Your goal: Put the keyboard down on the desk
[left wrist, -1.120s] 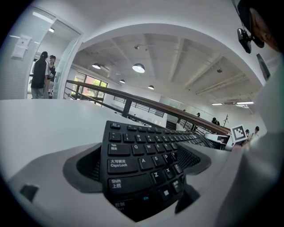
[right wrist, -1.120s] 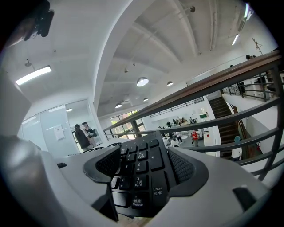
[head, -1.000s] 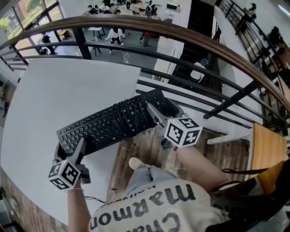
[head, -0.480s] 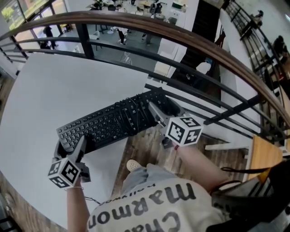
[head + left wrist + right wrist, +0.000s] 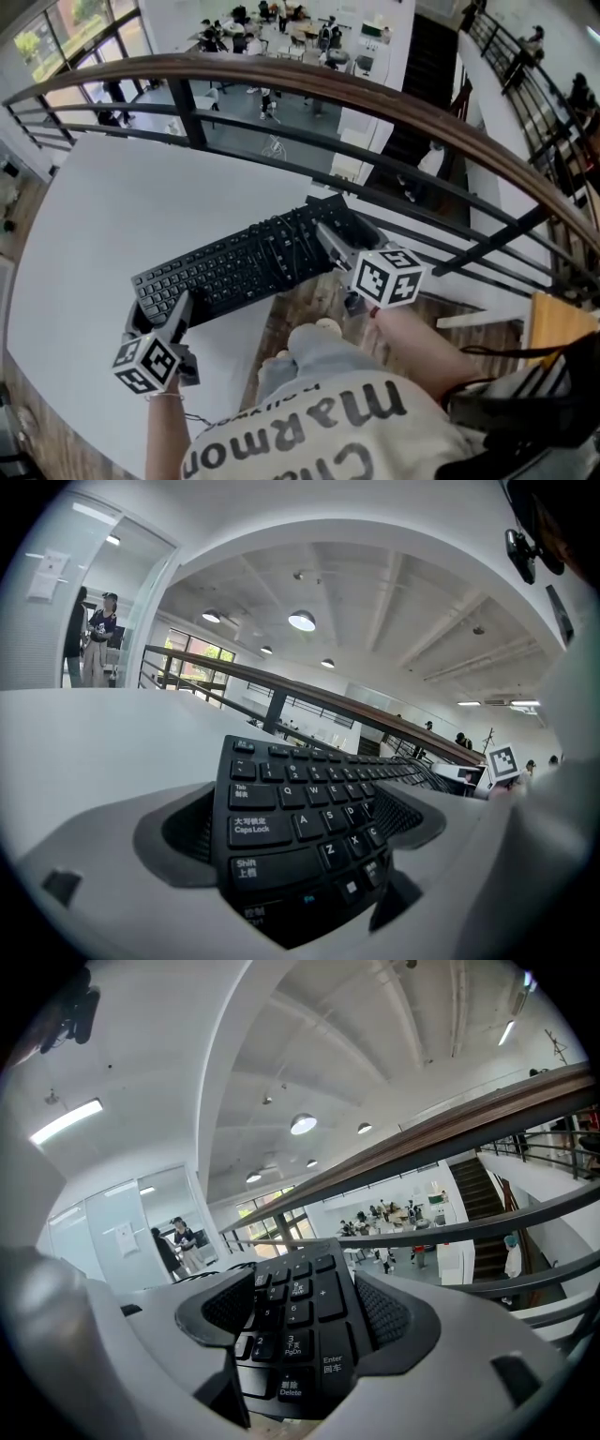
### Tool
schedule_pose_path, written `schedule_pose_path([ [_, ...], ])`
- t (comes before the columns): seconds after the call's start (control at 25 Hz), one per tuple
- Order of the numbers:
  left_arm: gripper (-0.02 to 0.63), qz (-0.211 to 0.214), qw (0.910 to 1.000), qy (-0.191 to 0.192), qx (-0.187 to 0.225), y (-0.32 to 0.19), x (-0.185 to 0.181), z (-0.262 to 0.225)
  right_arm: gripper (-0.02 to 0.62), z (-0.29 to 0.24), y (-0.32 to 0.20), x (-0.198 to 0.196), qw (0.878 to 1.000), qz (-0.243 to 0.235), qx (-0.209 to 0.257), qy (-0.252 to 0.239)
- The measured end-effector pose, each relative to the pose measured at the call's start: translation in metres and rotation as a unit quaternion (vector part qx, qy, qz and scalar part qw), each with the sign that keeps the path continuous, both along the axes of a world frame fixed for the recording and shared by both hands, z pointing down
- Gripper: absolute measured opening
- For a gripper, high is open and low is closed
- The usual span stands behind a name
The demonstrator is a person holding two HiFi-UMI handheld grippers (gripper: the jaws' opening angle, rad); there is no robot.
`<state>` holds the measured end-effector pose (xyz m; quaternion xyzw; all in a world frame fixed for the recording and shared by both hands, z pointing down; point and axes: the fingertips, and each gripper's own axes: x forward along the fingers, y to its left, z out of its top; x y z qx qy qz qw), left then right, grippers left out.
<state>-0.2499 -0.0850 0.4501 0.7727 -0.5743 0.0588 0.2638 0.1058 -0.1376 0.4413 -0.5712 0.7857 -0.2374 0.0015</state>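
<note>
A black keyboard [image 5: 248,260] hangs slanted over the near right edge of the white desk [image 5: 112,206], its right end past the edge above the wooden floor. My left gripper [image 5: 169,317] is shut on its left end, where the Caps Lock and Shift keys [image 5: 281,841] sit between the jaws. My right gripper [image 5: 336,242] is shut on its right end, clamping the number pad [image 5: 305,1326]. A black cable lies across the keys in the head view. Whether the underside of the keyboard touches the desk cannot be told.
A brown-topped railing [image 5: 394,94] with dark bars runs just beyond the desk's far right edge, with a lower floor and people beyond it. A wooden surface [image 5: 558,323] sits at the right. My legs and shoe [image 5: 319,330] are below the keyboard.
The keyboard and both grippers have shifted slightly right and away in the view as the head moved. Both grips are unchanged.
</note>
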Motion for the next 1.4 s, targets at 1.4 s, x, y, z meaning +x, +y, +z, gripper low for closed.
schedule_pose_path([
  [1.4,0.512,-0.136,0.9886,-0.007,-0.064,0.039,-0.005,-0.010,0.328,0.005,-0.056,-0.027,0.990,-0.122,-0.063,-0.012],
])
